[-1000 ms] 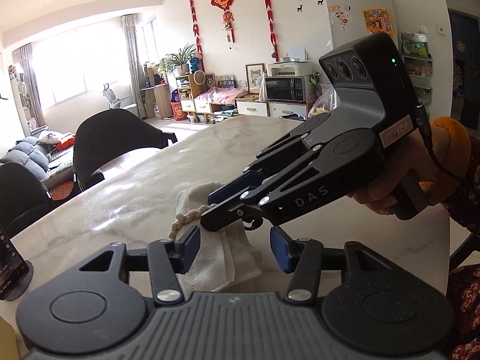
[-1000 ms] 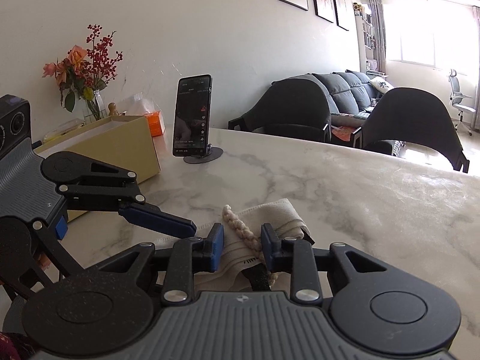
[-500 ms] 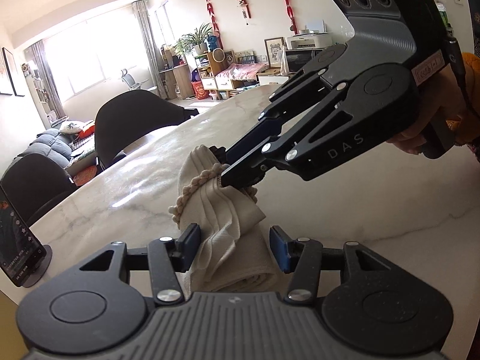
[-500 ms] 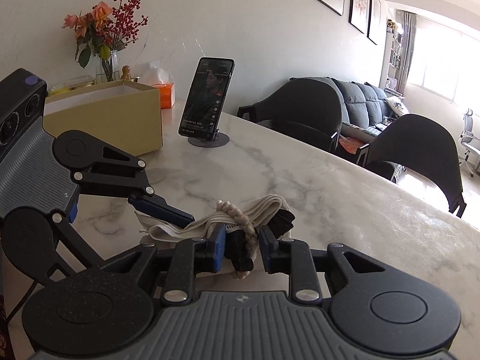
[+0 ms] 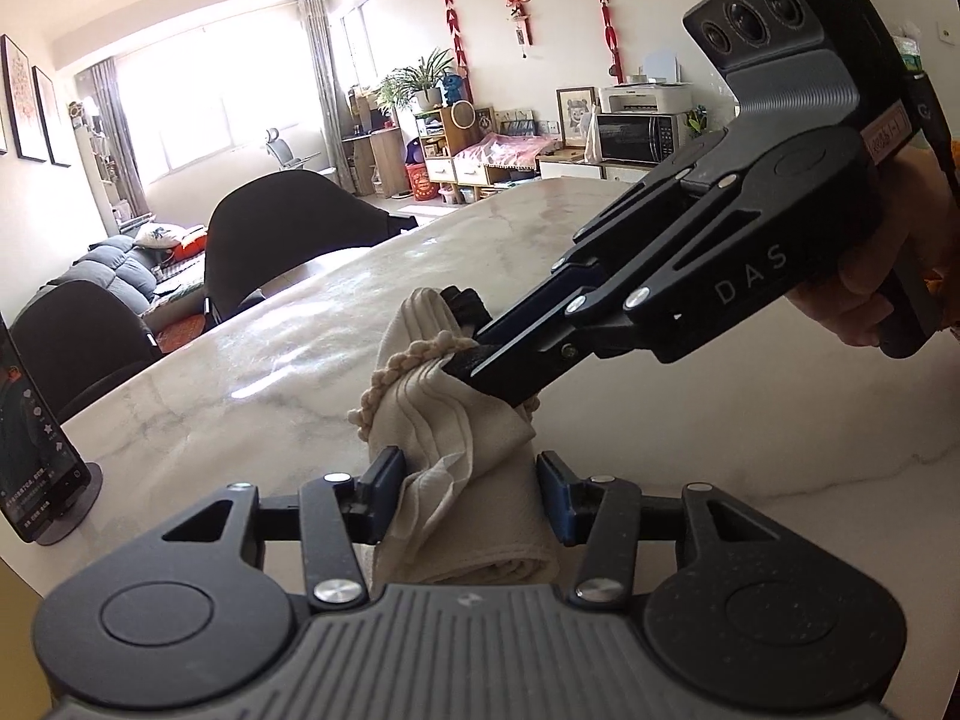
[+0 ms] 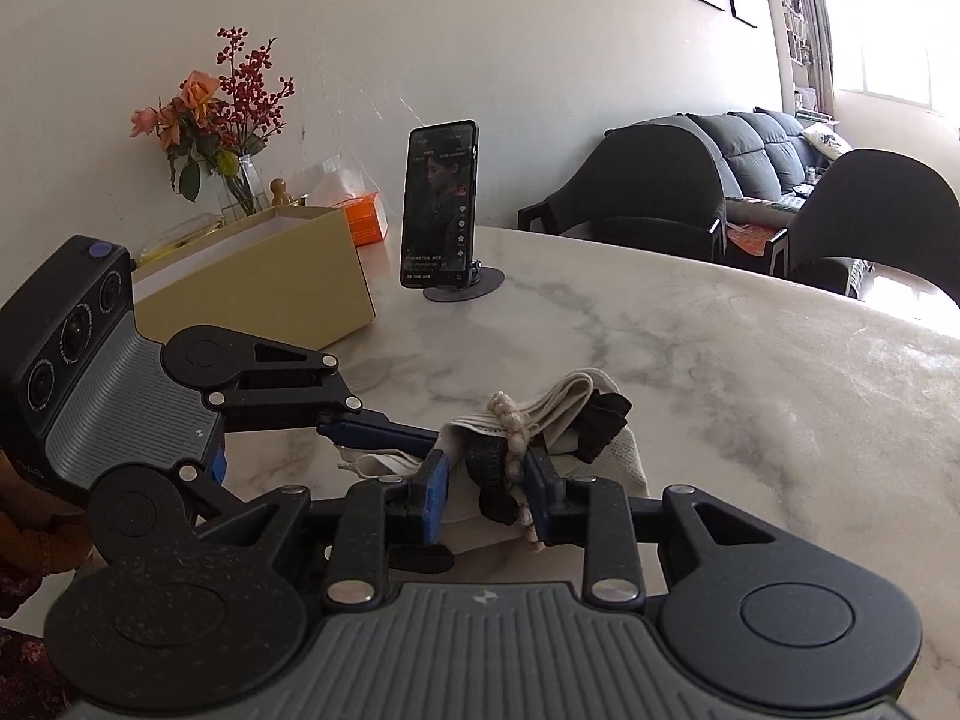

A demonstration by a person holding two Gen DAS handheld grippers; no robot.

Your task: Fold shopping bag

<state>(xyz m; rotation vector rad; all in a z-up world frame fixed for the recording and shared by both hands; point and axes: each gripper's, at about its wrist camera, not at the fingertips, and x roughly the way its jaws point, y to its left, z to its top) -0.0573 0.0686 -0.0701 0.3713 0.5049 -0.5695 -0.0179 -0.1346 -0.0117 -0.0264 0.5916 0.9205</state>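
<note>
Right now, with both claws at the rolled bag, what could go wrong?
1. The right claw is opening with the black strap and braided cord still between its pads; the rolled bag may spring loose.
2. The left claw only brackets the roll, its right pad looks clear of the cloth, so it may not hold the fold alone.
3. The cord could snag a pad on withdrawal and drag the bundle.

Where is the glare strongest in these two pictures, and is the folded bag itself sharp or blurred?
Left wrist view: the window is blown out white and throws a bright sheen on the marble table; the bag is sharp. Right wrist view: softer light, glare only at the window in the upper right; the bag is sharp. Both views bend straight lines toward the edges.
</note>
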